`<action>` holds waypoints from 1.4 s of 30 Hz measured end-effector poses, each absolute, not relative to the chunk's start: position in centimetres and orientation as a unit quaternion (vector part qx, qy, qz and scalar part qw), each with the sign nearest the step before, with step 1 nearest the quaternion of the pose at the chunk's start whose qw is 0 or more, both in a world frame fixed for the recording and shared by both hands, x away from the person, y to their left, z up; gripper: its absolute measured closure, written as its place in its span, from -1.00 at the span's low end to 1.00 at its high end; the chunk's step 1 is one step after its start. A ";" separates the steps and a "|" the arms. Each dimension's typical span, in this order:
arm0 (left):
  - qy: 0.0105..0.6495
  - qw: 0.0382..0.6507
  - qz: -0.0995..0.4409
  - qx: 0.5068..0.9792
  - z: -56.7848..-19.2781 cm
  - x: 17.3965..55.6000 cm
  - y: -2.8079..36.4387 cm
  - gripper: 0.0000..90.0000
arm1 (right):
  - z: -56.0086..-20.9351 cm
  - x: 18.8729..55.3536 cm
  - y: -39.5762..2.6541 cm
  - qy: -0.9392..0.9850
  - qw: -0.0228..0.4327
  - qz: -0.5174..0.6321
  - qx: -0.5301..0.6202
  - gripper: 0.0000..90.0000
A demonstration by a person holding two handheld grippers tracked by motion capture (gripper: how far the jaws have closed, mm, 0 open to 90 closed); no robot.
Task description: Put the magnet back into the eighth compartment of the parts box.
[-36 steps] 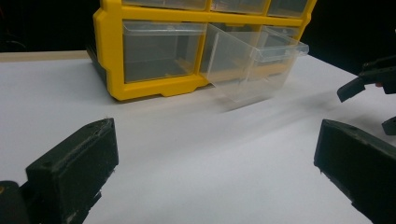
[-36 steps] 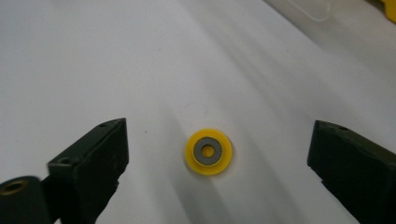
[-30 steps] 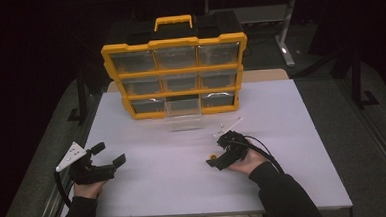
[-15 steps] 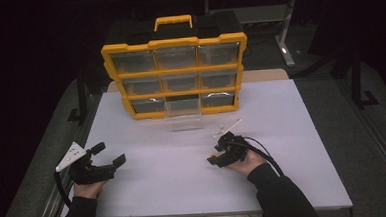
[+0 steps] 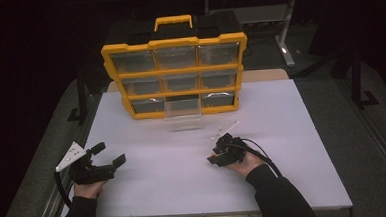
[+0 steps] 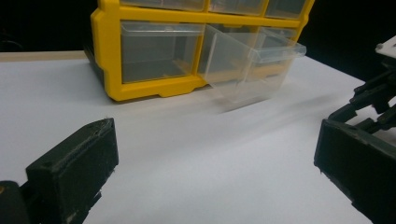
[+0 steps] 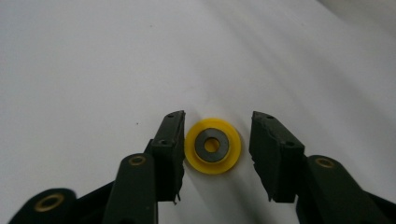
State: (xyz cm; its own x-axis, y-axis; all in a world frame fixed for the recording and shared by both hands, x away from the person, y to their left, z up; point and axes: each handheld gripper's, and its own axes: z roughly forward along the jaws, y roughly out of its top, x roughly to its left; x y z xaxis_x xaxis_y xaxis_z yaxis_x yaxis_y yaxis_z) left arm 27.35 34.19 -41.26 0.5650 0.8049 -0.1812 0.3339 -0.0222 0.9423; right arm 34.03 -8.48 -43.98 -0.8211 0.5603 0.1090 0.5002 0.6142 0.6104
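Right tongs (image 7: 215,144) closing around yellow wheel (image 7: 213,145)

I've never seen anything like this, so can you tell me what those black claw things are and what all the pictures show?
A person sits at a white table holding a black pincer tool in each hand. One picture looks down from above. The other two come from little cameras on the tools. The left gripper rests open. The right gripper has just been closing around a small yellow ring lying flat on the table; one side touches it, the other shows a gap. Behind stands a yellow box of clear drawers, with one drawer pulled out.
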 end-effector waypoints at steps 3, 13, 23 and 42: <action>0.413 0.564 0.212 0.683 -41.2 27.3 34.2 -1.00 | -43.9 33.9 -8.5 0.898 0.051 0.323 0.295 0.35; 0.415 0.563 0.213 0.683 -41.2 27.3 34.2 -1.00 | -43.5 33.7 -8.6 0.895 0.058 0.330 0.295 0.36; 0.415 0.563 0.212 0.682 -41.2 27.3 34.2 -1.00 | -41.9 34.0 -9.6 0.881 0.054 0.357 0.305 0.36; 0.416 0.562 0.213 0.683 -41.2 27.3 34.2 -1.00 | -37.4 34.9 -9.0 0.864 0.047 0.406 0.294 0.36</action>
